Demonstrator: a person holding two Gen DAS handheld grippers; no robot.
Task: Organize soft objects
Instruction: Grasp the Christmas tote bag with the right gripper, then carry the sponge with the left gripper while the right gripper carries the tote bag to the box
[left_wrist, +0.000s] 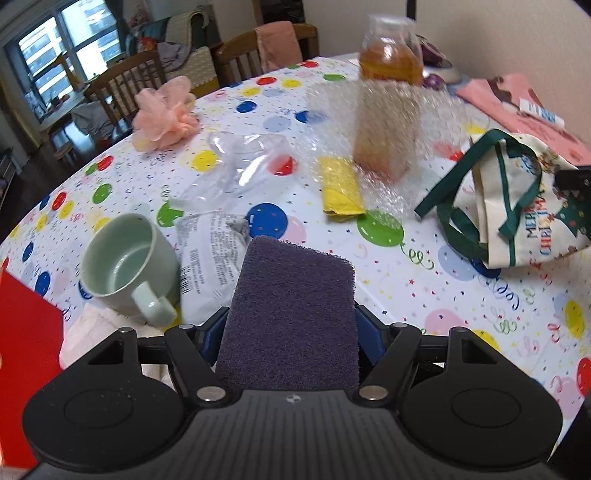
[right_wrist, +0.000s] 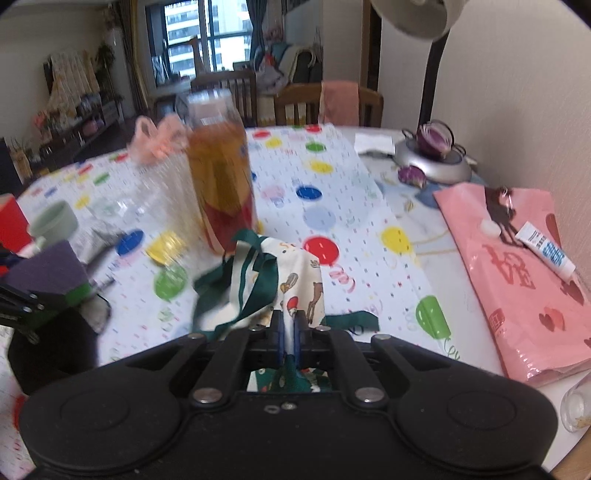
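Purple sponge (left_wrist: 291, 314) clamped in left claw (left_wrist: 291, 334), "MERRY CHRISTMAS" tote (right_wrist: 291, 280) pinched by right claw (right_wrist: 290, 334)

I see a purple rectangular foam sponge (left_wrist: 291, 317), a pale green ceramic mug (left_wrist: 127, 264), a folded yellow cloth (left_wrist: 340, 190), a cream fabric tote bag (left_wrist: 517, 206) trimmed dark green, and a white plastic tablecloth (left_wrist: 424, 284) patterned with multicoloured balloons.

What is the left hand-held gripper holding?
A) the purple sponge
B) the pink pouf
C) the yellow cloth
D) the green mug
A: the purple sponge sits clamped in the left hand-held gripper, while the mug, yellow cloth and pink pouf lie on the table.
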